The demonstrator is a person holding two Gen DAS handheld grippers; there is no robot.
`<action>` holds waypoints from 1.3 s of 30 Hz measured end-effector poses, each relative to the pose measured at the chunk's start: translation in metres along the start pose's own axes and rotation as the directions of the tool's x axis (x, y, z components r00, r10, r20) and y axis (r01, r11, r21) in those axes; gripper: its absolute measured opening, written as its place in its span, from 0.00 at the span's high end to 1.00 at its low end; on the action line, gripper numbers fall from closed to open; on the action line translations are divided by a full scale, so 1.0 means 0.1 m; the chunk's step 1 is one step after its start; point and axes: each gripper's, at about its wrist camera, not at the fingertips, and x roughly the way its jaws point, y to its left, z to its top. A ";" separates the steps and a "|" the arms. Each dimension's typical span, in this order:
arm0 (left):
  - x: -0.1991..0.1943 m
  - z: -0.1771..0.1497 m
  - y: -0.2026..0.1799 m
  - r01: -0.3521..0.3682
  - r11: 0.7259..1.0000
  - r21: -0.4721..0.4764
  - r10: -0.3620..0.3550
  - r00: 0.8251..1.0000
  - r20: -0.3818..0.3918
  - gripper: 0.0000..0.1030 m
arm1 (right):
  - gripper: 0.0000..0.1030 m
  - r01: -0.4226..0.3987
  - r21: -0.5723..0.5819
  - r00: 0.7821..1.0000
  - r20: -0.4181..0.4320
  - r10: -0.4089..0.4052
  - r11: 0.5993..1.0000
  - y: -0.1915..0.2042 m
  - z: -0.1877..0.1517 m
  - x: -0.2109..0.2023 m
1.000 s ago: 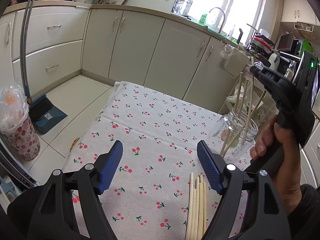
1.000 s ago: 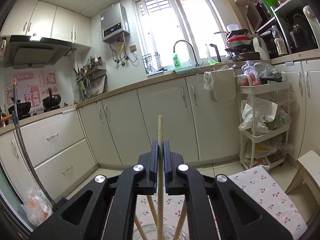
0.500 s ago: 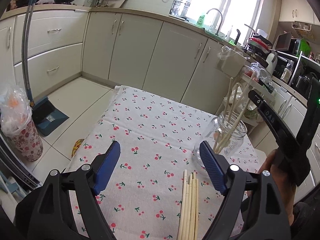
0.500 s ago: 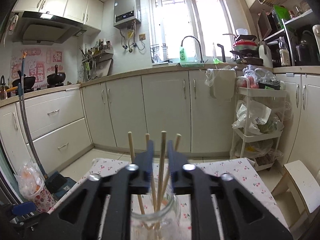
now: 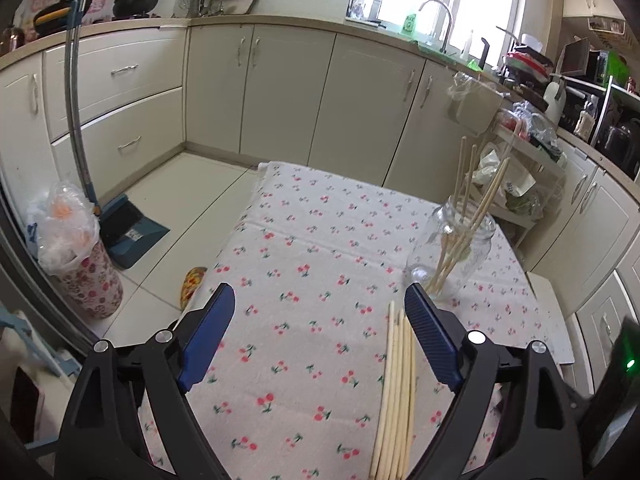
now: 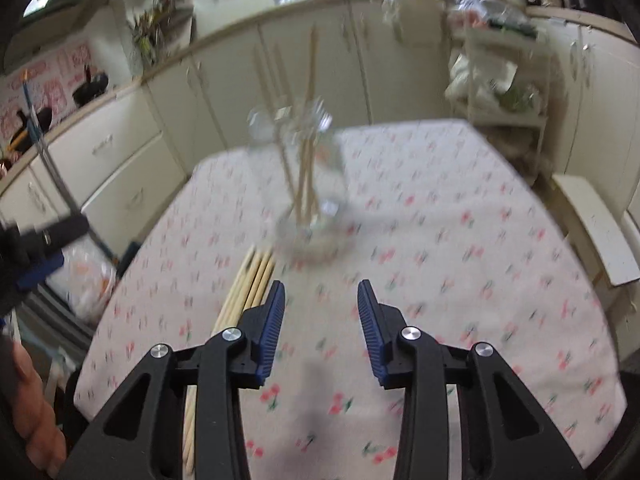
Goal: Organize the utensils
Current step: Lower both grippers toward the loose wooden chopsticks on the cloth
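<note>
A clear glass jar [image 5: 456, 254] stands on the cherry-print tablecloth [image 5: 320, 280] at the right and holds several wooden chopsticks upright. It is blurred in the right wrist view [image 6: 304, 184]. A bundle of loose chopsticks [image 5: 396, 396] lies flat on the cloth, close to the right finger of my left gripper [image 5: 320, 320], which is open and empty above the cloth. In the right wrist view the bundle [image 6: 244, 292] lies left of my right gripper [image 6: 320, 304], which is open and empty, a short way in front of the jar.
Kitchen cabinets run along the back and left. A dustpan with a long handle [image 5: 128, 232] and a bagged bin [image 5: 76, 256] stand on the floor at the left. A wire rack with bags [image 5: 516, 184] stands right of the table. A white stool [image 6: 596, 224] stands at the right.
My right gripper opened and left its chopstick in the jar, then pulled back and tilted down toward the table. My left gripper stayed open and shifted slightly.
</note>
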 end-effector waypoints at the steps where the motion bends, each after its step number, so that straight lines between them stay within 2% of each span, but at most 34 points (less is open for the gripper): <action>1: -0.03 -0.03 0.02 -0.003 1.000 -0.003 0.003 1.000 -0.012 0.19 | 0.63 -0.003 -0.018 1.000 -0.030 0.002 1.000 0.07 -0.05 0.05; 5: -0.18 -0.11 0.08 -0.013 1.000 0.001 0.013 1.000 -0.023 0.19 | 0.64 -0.007 -0.054 0.996 -0.088 0.002 0.999 0.24 -0.11 0.22; 13: -0.29 -0.17 0.14 -0.002 1.000 0.009 0.002 0.999 -0.038 0.18 | 0.68 0.007 -0.091 0.991 -0.129 -0.019 0.996 0.41 -0.07 0.50; 17: -0.23 -0.17 0.10 0.001 1.000 0.031 0.001 0.998 -0.056 0.17 | 0.68 0.035 -0.161 0.988 -0.140 -0.058 0.986 0.45 -0.07 0.52; 23: 0.12 -0.19 -0.05 -0.008 0.995 0.103 0.019 0.993 -0.113 0.17 | 0.71 0.079 -0.158 0.983 -0.154 -0.103 0.984 0.25 -0.03 0.49; 25: 0.30 -0.20 -0.14 0.000 0.991 0.135 0.020 0.990 -0.141 0.17 | 0.79 0.073 -0.149 0.983 -0.158 -0.096 0.986 0.16 -0.02 0.46; 31: 0.80 -0.26 -0.49 0.029 0.974 0.224 0.019 0.977 -0.210 0.17 | 0.86 0.063 -0.161 0.986 -0.146 -0.087 0.985 -0.02 -0.09 0.36; 35: 1.00 -0.29 -0.60 -0.004 0.966 0.257 0.067 0.969 -0.236 0.17 | 0.87 0.041 -0.139 0.987 -0.148 -0.061 0.989 -0.11 -0.08 0.34; 39: 1.16 -0.35 -0.60 -0.037 0.961 0.276 0.116 0.953 -0.279 0.17 | 0.87 0.026 -0.127 0.988 -0.149 -0.045 0.992 -0.13 -0.07 0.34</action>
